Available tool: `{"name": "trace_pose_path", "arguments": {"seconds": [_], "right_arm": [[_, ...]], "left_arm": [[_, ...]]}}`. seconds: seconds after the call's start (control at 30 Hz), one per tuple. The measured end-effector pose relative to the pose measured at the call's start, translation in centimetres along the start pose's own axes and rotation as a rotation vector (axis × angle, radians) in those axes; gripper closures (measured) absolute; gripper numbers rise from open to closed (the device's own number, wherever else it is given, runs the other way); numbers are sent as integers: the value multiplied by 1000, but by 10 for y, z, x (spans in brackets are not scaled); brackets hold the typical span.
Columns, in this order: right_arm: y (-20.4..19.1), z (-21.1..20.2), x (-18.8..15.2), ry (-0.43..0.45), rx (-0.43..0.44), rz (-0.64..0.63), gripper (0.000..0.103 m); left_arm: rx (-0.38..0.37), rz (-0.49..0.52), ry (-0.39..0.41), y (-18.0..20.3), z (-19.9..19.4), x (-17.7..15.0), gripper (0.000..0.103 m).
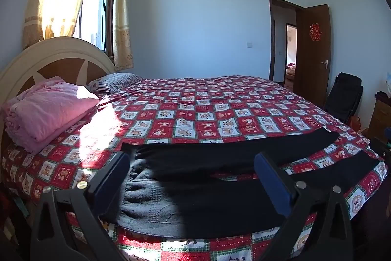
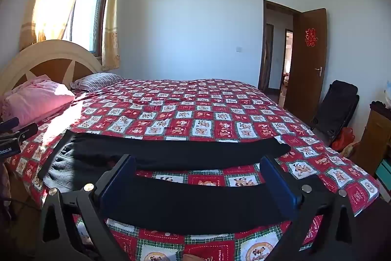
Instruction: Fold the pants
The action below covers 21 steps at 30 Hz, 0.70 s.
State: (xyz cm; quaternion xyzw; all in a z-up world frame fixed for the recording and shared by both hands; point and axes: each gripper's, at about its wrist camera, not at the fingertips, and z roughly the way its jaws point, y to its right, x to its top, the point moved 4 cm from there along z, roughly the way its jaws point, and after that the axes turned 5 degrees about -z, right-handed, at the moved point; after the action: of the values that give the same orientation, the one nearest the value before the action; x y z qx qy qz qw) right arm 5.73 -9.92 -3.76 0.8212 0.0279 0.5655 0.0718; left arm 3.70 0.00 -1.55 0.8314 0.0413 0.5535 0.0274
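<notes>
Black pants (image 1: pixel 185 202) lie flat along the near edge of a bed with a red checked bedspread (image 1: pixel 195 109). The waist is at the left and the two legs run to the right, slightly apart. My left gripper (image 1: pixel 193 158) hovers over the waist and hip part, open, with nothing held. Over the legs, my right gripper (image 2: pixel 198 159) also stands open and empty, and the near leg (image 2: pixel 195 207) shows between its blue-padded fingers (image 2: pixel 117 180). Each gripper shows at the edge of the other's view: the right gripper (image 1: pixel 381 151) and the left gripper (image 2: pixel 12 133).
A folded pink blanket (image 1: pixel 48 111) and a striped pillow (image 1: pixel 114 82) lie by the headboard (image 1: pixel 56 53) at the left. A black folding chair (image 2: pixel 337 107), a wooden cabinet (image 2: pixel 376 138) and an open door (image 2: pixel 310 58) are beyond the bed's right side.
</notes>
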Motion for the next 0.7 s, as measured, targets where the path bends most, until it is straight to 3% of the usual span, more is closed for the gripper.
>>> {"name": "trace_pose_path", "arguments": {"seconds": [0.7], "right_arm": [[0, 2, 0, -7, 1, 2, 1]], "left_arm": [[-1, 2, 9, 2, -2, 1, 0]]}}
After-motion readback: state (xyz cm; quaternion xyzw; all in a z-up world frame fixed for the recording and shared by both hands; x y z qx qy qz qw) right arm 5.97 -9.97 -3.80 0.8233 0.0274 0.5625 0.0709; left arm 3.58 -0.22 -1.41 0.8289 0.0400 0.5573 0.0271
